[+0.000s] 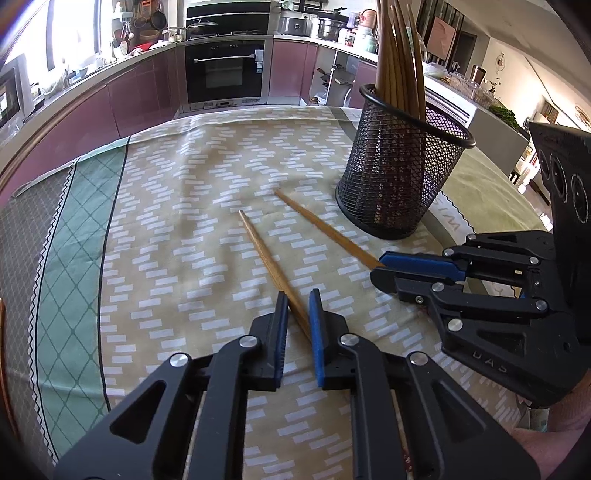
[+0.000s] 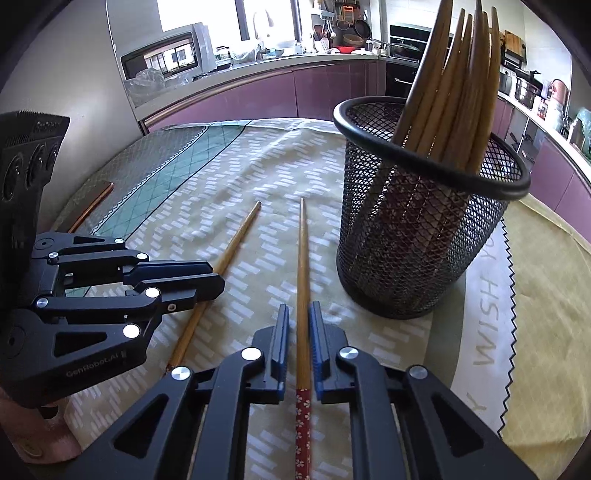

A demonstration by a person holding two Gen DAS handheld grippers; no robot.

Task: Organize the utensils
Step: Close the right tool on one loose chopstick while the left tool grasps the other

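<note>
Between the left gripper's [image 1: 298,314] blue pads a chopstick [image 1: 271,264] sits clamped, shaft slanting up-left, mesh holder [image 1: 402,162] far right. Right wrist: right gripper [image 2: 299,325] clenched on its chopstick [image 2: 303,266], pointing straight ahead, holder [image 2: 424,206] just right.

A kitchen curves around the table [image 1: 55,229], which wears a patterned tablecloth [image 1: 192,206] of beige with white dashes and a green diamond border. Mauve cabinets [image 1: 122,96] run beneath a pale countertop [image 1: 110,68]. A black built-in oven [image 1: 224,72] sits below a hob carrying a pan [image 1: 202,25]. Bright daylight pours through a window [image 2: 199,11] above the counter, beside a microwave [image 2: 162,55]. Pots [image 1: 328,27] stand along the counter farther round, and hanging utensils [image 2: 347,20] crowd the wall.
</note>
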